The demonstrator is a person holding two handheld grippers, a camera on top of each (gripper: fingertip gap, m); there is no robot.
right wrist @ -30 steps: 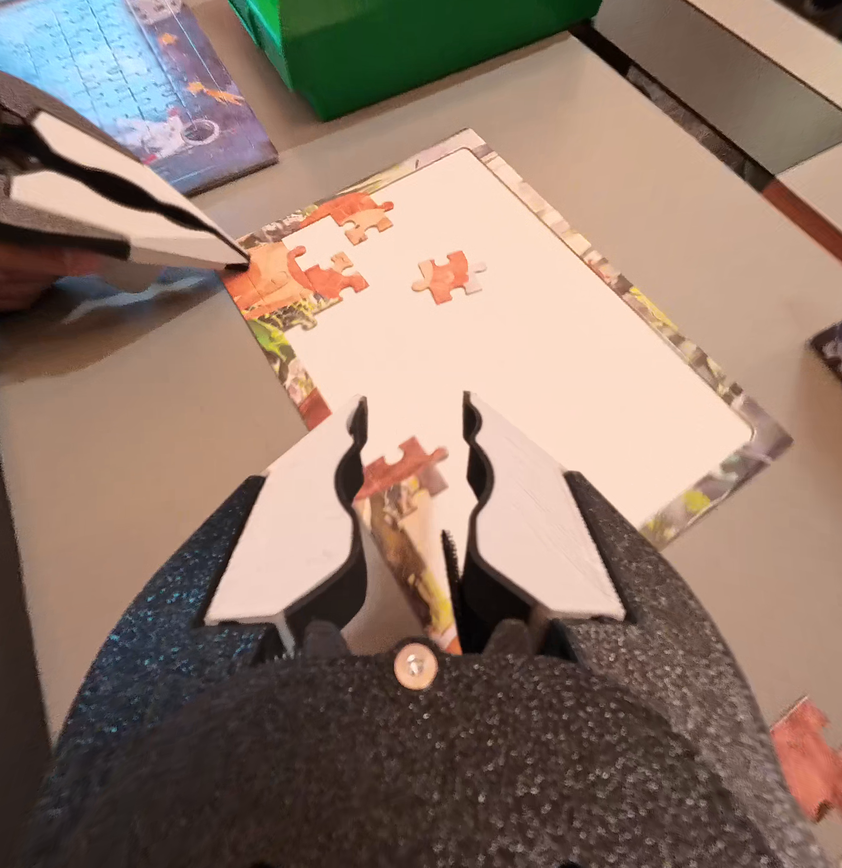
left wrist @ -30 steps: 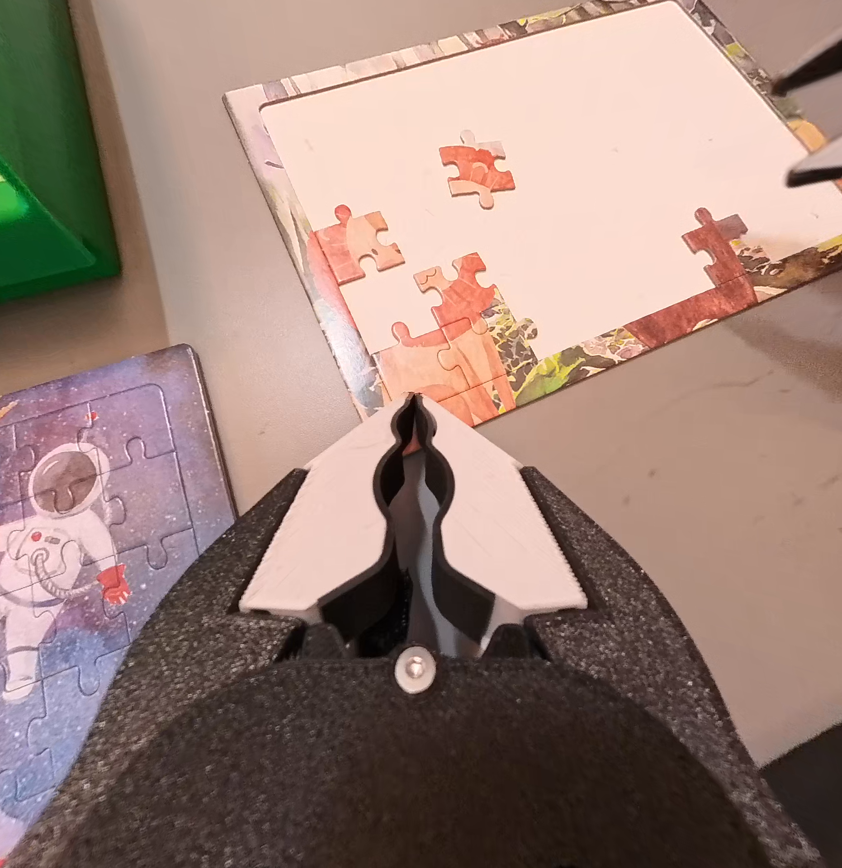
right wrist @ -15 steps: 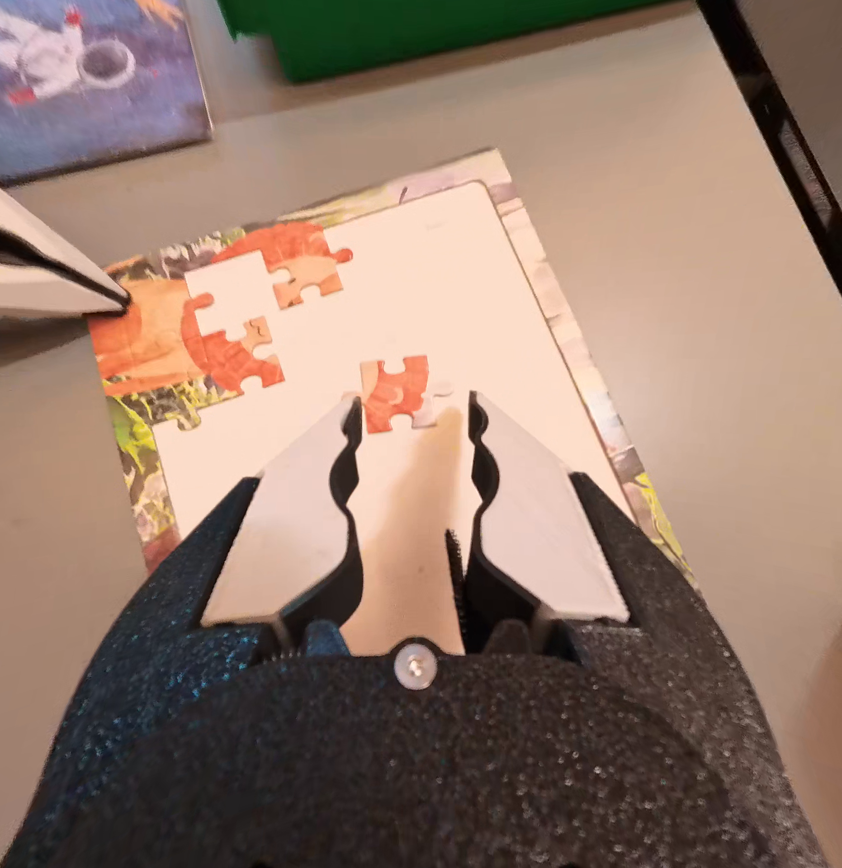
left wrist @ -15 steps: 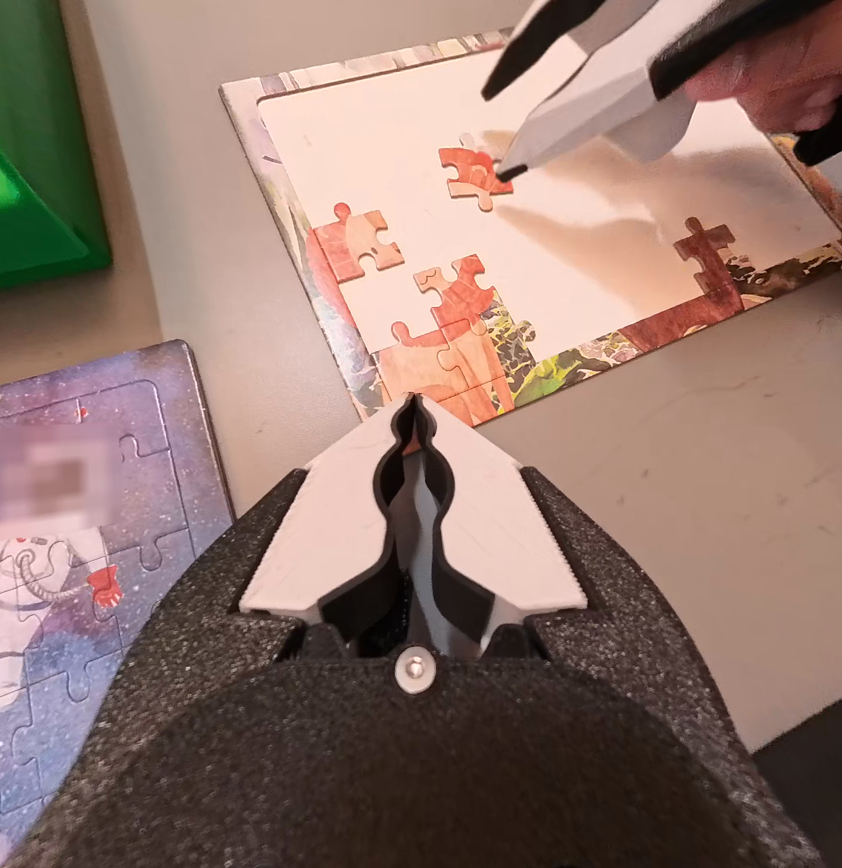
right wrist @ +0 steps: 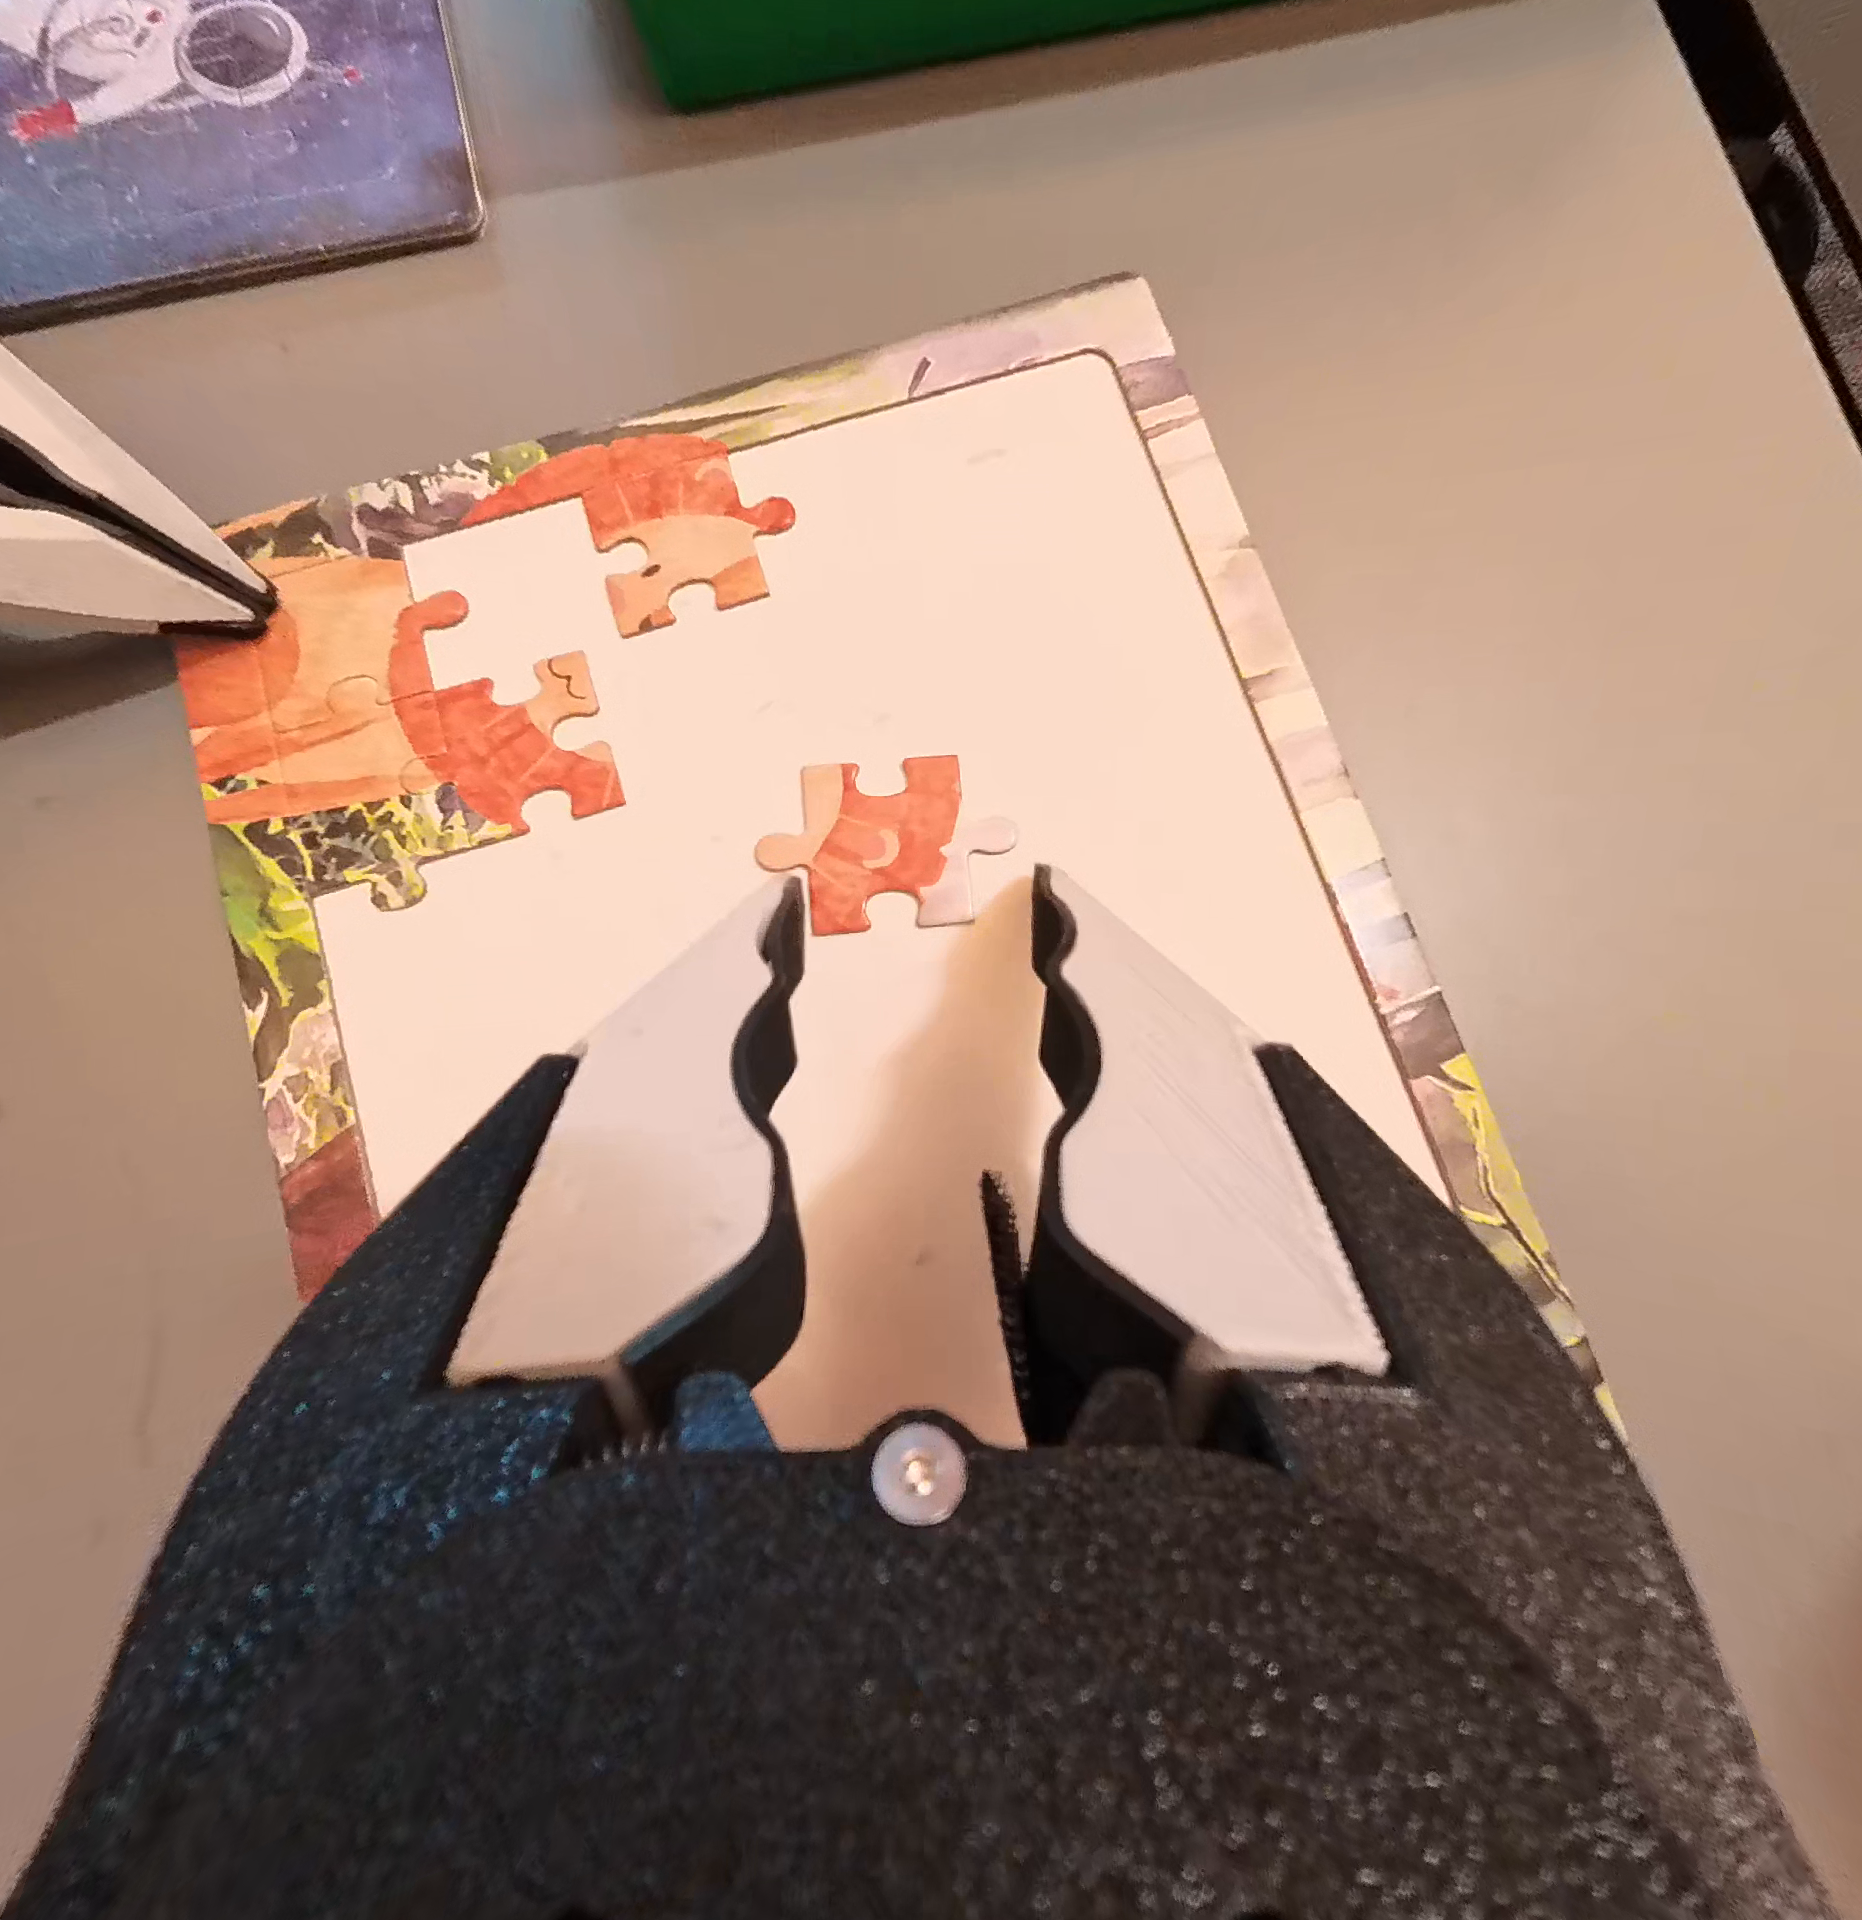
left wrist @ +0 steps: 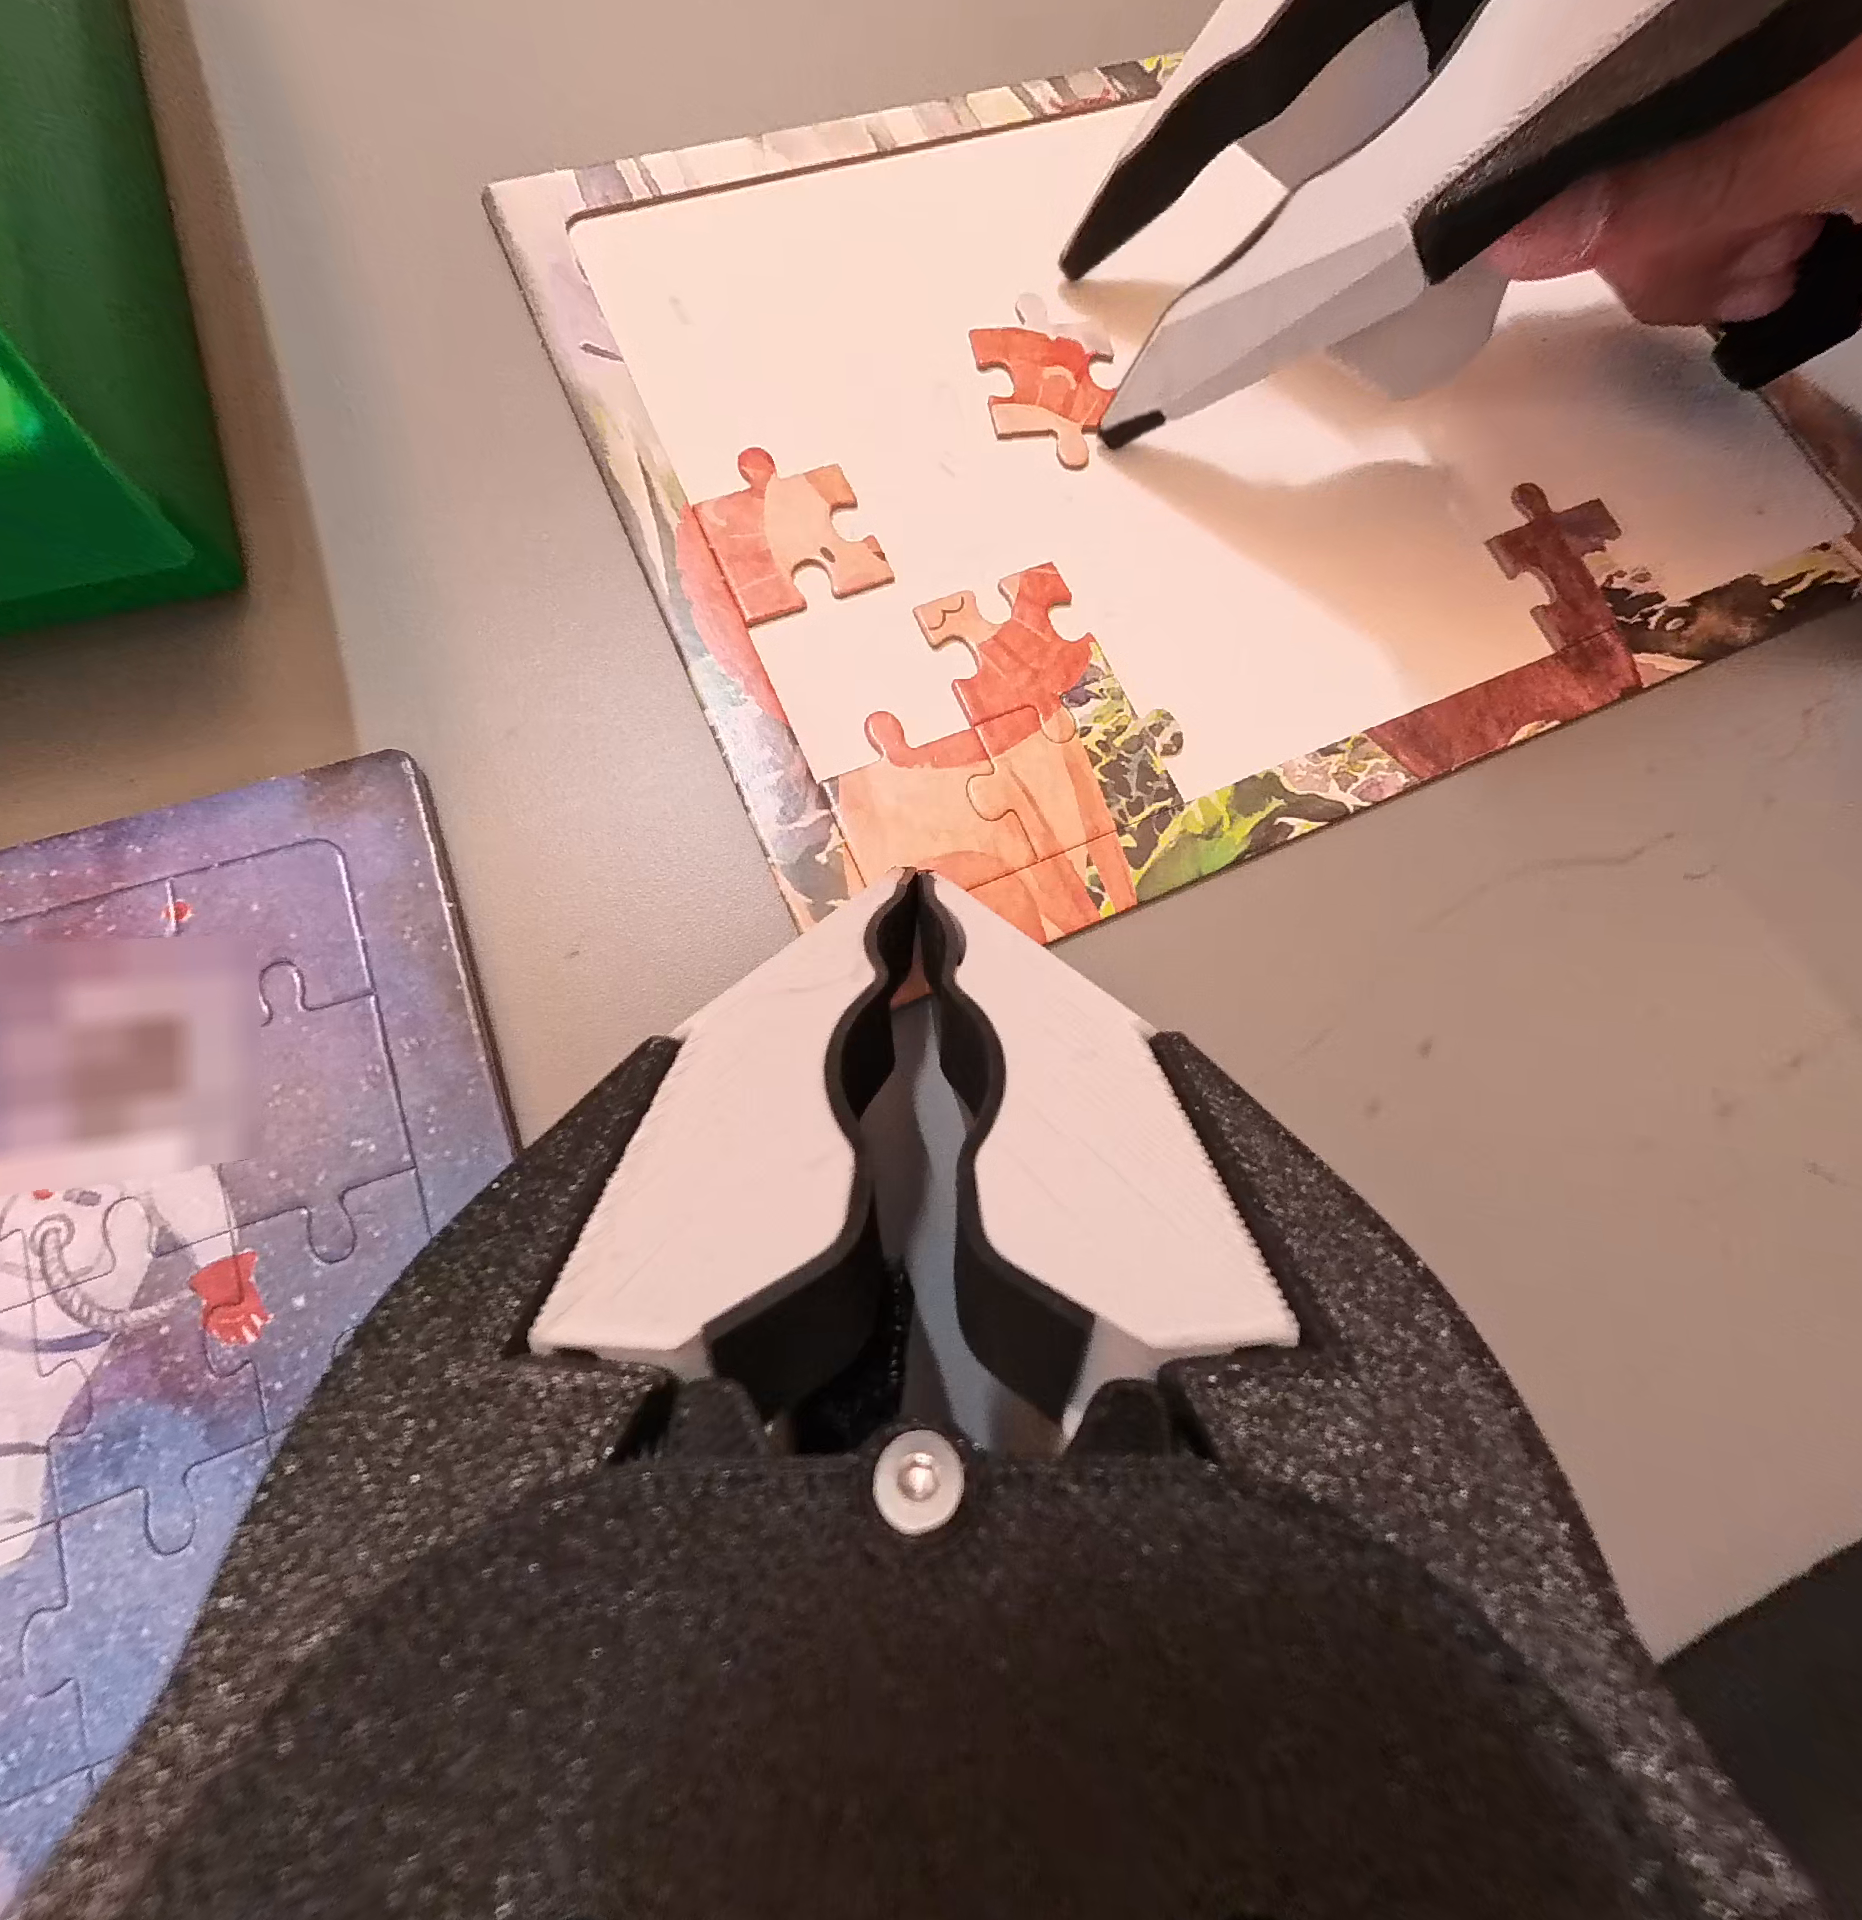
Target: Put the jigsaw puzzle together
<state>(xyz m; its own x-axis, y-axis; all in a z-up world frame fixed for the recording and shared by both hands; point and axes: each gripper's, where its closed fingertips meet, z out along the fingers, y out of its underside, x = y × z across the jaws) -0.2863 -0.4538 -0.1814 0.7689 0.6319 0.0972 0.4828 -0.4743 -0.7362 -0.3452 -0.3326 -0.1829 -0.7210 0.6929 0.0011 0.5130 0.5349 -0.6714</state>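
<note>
loose piece [right wrist: 883, 844] mid-frame sits just ahead of our empty, spread right gripper [right wrist: 919, 881]; closing flat may skid it, while our left gripper [left wrist: 916, 883], pinched together, seemingly pins the board [left wrist: 636, 343].

A green box [left wrist: 65, 343] is cut off by the left edge ahead-left of the left gripper [left wrist: 914, 883], whose closed tips cover part of the puzzle tray's [left wrist: 553, 249] near corner. The astronaut puzzle [left wrist: 314, 1039] runs off frame, partly mosaic-blurred. The right gripper's [right wrist: 916, 883] body hides the tray's near end; the far-right background is blurred.
</note>
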